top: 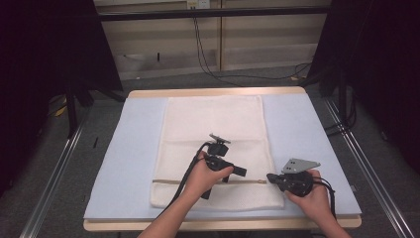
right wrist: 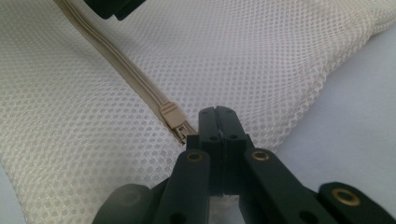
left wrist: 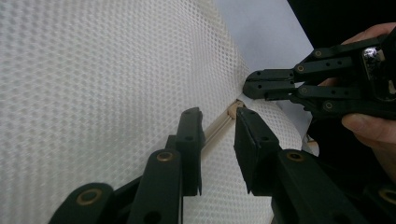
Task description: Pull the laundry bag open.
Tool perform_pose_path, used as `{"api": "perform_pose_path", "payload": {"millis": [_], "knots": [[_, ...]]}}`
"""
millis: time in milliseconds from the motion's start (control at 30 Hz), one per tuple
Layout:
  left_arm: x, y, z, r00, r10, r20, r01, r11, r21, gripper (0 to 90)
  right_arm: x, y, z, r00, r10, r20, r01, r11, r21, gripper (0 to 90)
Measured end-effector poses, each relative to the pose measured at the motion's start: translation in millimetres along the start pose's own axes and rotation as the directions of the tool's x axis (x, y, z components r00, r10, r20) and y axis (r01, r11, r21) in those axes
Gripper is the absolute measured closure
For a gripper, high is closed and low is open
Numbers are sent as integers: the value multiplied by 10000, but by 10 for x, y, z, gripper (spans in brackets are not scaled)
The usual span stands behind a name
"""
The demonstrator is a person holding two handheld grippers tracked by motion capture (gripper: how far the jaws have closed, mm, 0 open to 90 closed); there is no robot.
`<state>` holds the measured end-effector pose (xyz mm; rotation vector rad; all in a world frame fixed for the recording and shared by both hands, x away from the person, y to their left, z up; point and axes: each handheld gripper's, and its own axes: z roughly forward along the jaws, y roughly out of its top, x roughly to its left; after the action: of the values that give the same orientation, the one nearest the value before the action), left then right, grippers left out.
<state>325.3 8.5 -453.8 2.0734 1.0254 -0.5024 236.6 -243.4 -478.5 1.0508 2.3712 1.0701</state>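
A pale blue mat (top: 133, 163) covers the counter (top: 213, 92), and on it a white mesh laundry bag (top: 213, 129) lies flat, long side running away from the person. Near its close end a beige zipper (top: 198, 181) crosses the bag from side to side, so its long axis runs left to right between the two hands.

The right gripper (top: 270, 177) sits at the bag's right edge, fingers clenched; in the right gripper view they (right wrist: 218, 122) press together just beside the zipper's slider (right wrist: 169, 112), seemingly pinching the mesh at that end, though what exactly is caught I cannot tell.

The left gripper (top: 241, 172) is over the bag, pointing right along the zipper line. In the left gripper view its fingers (left wrist: 189, 135) are released, straddling the zipper tape with a gap on each side. The slider lies ahead of them, toward the right gripper, so the left hand is the one placed to take it.
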Motion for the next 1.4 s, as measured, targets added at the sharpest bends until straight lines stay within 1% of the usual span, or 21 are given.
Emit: {"api": "perform_pose_path", "payload": {"millis": [67, 233, 267, 433, 600, 633, 667, 700, 733, 800, 867, 900, 933, 1000, 1067, 1133, 1167, 1200, 1267, 1333, 1400], "knots": [[-20, 3, 56, 9999, 172, -16, -172, 9997, 189, 708, -1, -11, 9, 10000, -71, 27, 71, 10000, -31, 900], [-72, 9, 221, 9998, -74, 187, 66, 9991, 431, 701, 1, -38, 19, 10000, 20, 43, -19, 9999, -131, 900], [-54, 16, 237, 9997, 84, 234, -98, 9981, 611, 702, 4, -42, 20, 10000, 71, 59, -70, 9999, -151, 900], [-66, 26, 323, 9993, -361, 137, 354, 9981, 499, 706, 3, -50, 21, 10000, 54, 41, -53, 9998, -201, 900], [-70, 34, 378, 9992, -386, 133, 375, 9964, 754, 712, -1, -61, 21, 9999, 151, 30, -151, 9996, -246, 900], [-94, 33, 404, 9972, -735, 166, 726, 9963, 466, 713, 0, -62, 21, 9999, 136, 9, -136, 9996, -239, 900], [-74, 38, 402, 9988, -460, 181, 445, 9962, 755, 719, 3, -61, 21, 9999, 140, -5, -140, 9996, -228, 900], [-86, 40, 409, 9984, -558, 101, 548, 9955, 766, 722, 7, -61, 21, 9999, 125, 59, -124, 9997, -206, 900], [-78, 45, 416, 9991, -395, 155, 380, 9956, 858, 722, 10, -60, 21, 9999, 137, 85, -135, 9997, -196, 900], [-98, 47, 444, 9972, -731, 148, 717, 9944, 782, 729, 8, -60, 21, 9999, 148, 56, -147, 9997, -190, 900], [-99, 46, 463, 9976, -666, 192, 646, 9938, 909, 737, 11, -62, 21, 9998, 176, 89, -174, 9997, -196, 900], [-123, 39, 485, 9942, -1042, 259, 1019, 9917, 782, 737, 12, -63, 21, 9998, 181, 100, -178, 9996, -203, 900], [-106, 37, 486, 9972, -729, 178, 706, 9921, 1034, 737, 13, -64, 20, 9997, 203, 107, -201, 9996, -197, 900], [-106, 40, 503, 9974, -718, 120, 701, 9921, 1043, 746, 12, -66, 21, 9997, 228, 65, -226, 9995, -212, 900], [-119, 40, 541, 9931, -1160, 153, 1145, 9906, 744, 766, 10, -67, 19, 9997, 239, 27, -238, 9995, -206, 900], [-104, 42, 552, 9930, -1134, 322, 1100, 9897, 921, 779, 12, -67, 21, 9997, 235, 66, -234, 9995, -210, 900], [-99, 47, 554, 9958, -889, 235, 862, 9914, 982, 776, 11, -67, 20, 9997, 246, 32, -245, 9995, -202, 900], [-122, 46, 574, 9923, -1163, 428, 1123, 9899, 861, 771, 12, -67, 20, 9997, 238, 88, -236, 9995, -199, 900], [-127, 43, 600, 9942, -1028, 311, 999, 9914, 842, 774, 13, -68, 22, 9997, 246, 61, -245, 9995, -221, 900], [-148, 40, 637, 9907, -1319, 346, 1294, 9893, 674, 801, 13, -70, 23, 9997, 228, 70, -226, 9995, -238, 900], [-140, 37, 653, 9909, -1300, 360, 1273, 9894, 693, 836, 14, -71, 23, 9996, 260, 66, -258, 9994, -246, 900]]}}
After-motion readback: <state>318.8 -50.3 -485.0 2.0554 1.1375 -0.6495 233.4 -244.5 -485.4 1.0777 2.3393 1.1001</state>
